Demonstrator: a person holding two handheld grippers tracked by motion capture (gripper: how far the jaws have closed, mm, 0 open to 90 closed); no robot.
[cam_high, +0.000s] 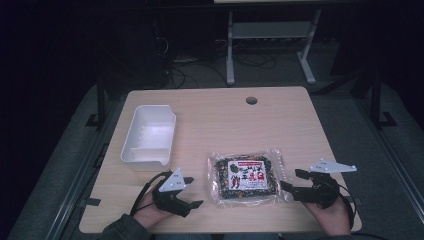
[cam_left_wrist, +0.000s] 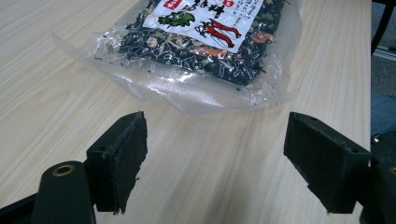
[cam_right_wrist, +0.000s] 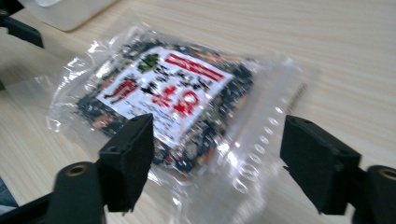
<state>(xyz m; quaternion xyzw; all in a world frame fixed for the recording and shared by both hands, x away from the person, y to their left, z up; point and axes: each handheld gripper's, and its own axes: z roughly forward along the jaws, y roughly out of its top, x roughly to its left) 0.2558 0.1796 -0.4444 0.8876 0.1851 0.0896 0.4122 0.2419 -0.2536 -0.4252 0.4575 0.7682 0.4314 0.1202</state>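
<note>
Clear plastic packet of dark dried food, white label with red print, lying flat near the table's front edge.

The black two-jaw left gripper is held low in the person's left hand, jaws spread wide. The black right gripper is held likewise in the right hand, jaws parted.

We see a light wood-grain table with a round cable hole near its far edge. A white plastic bin sits on its left part, and a clear packet of dark dried food with a white and red label lies flat near the front edge, well apart from the bin.
</note>
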